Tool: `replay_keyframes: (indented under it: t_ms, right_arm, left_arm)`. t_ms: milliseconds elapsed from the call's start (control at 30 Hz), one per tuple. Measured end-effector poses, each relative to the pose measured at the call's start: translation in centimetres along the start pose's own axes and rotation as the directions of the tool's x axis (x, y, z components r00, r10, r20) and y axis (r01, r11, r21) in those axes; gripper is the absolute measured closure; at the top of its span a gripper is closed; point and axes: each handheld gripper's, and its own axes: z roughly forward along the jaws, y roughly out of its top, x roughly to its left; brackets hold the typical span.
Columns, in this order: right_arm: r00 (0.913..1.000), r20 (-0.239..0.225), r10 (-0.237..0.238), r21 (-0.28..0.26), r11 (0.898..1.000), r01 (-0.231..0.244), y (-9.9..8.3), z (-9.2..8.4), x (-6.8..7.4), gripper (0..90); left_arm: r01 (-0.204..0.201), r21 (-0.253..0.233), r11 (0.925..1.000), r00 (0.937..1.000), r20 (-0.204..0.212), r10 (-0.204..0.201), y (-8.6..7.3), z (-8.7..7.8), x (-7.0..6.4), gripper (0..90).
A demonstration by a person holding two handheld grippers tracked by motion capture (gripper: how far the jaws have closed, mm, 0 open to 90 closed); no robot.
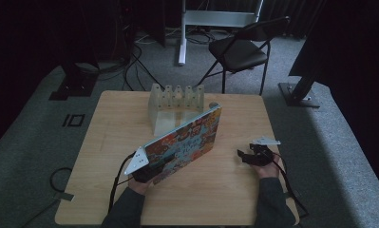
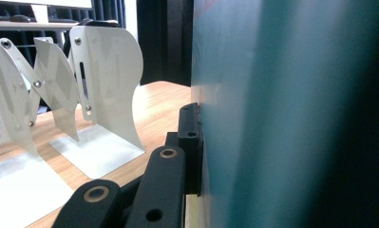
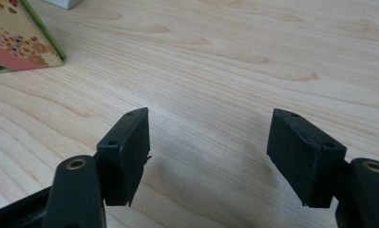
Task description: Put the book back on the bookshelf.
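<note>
The left gripper [image 1: 146,172] is squeezed tight on the near end of a picture book [image 1: 184,142], which stands on its edge near the middle of the tabletop [image 1: 106,142], slanting toward the white rack [image 1: 175,107] at the far edge. In the left gripper view a black pad [image 2: 189,142] presses flat on the book's cover. The right gripper [image 1: 246,156] rests nearer the right edge, jaws wide apart with nothing between them. The book is big and held at one end only, so I think it could tip over, slip out, or bump the rack and push it.
</note>
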Motion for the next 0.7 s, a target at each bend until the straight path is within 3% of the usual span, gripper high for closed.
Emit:
replay_keyframes:
  t_ms: [267,700]
  right_arm:
    - [0.9995,0.025,-0.018,0.020,1.000,0.017,-0.2,0.3,0.2,29.6]
    - [0.9995,0.027,-0.018,0.052,0.999,0.016,-0.1,0.5,0.1,20.8]
  left_arm:
    - [-0.020,0.018,0.9996,0.9997,-0.016,0.020,0.6,0.1,-0.7,80.9]
    - [-0.023,0.036,0.9991,0.9995,-0.023,0.024,1.4,-0.5,-1.2,81.1]
